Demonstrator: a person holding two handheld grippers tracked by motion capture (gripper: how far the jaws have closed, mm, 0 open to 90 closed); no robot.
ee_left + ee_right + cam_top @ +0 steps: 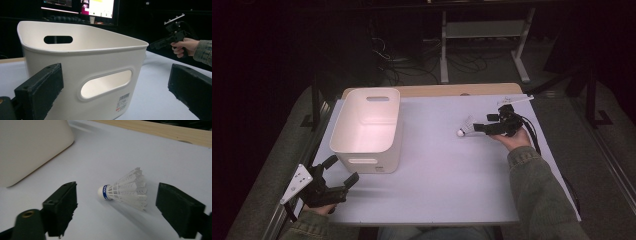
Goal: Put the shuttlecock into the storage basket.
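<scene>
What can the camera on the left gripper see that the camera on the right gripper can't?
Left gripper view alone: the white bin's cut-out handles, a barcode sticker low on its wall, lit screens behind it, and the person's other hand holding the right gripper farther off.

Right gripper view alone: a white shuttlecock lying on its side between the open jaws, blue band by its cork, and a wooden strip at the table's far edge.

Both: the white bin, the pale table and open black jaws.
</scene>
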